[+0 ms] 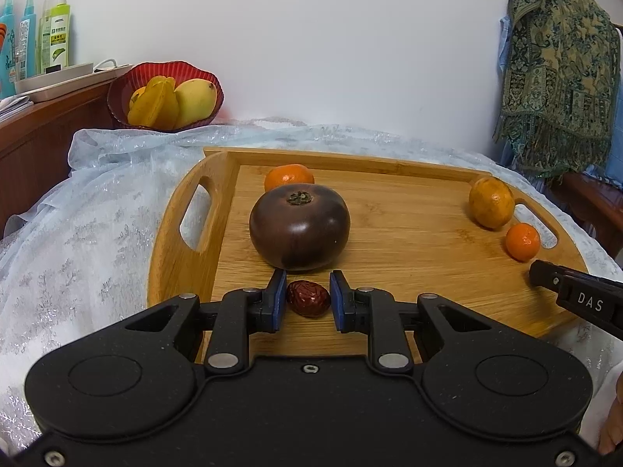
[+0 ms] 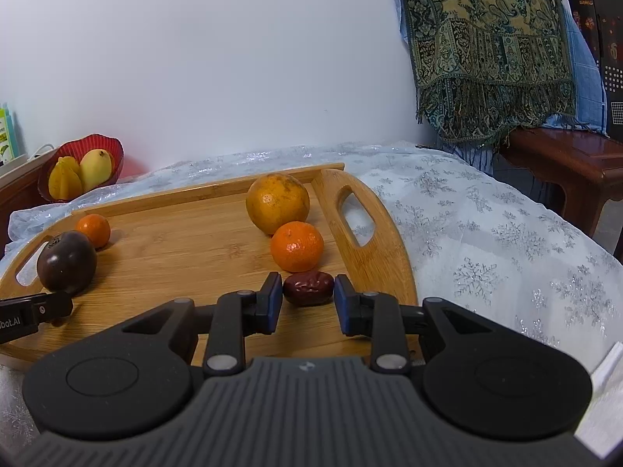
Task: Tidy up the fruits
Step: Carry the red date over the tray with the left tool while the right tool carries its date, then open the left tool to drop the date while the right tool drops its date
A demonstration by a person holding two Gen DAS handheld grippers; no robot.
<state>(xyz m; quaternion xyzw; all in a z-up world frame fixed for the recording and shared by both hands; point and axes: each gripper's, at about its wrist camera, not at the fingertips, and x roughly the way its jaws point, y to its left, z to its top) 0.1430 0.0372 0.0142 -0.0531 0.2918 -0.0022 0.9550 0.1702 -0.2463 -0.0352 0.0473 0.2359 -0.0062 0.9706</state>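
A pale blue, snowflake-patterned cloth point(image 1: 97, 210) covers what may be a bed or table, filling the middle of both views. Directly on it lies a bamboo tray with cut-out handles point(image 1: 175, 257), centre frame.

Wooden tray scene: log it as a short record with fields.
tray: wooden tray on snowflake cloth
left claw: open, straddling a red date
right claw: open, straddling another red date
other tray fruit: dark round fruit, large orange, two tangerines
background: red bowl holding yellow fruit
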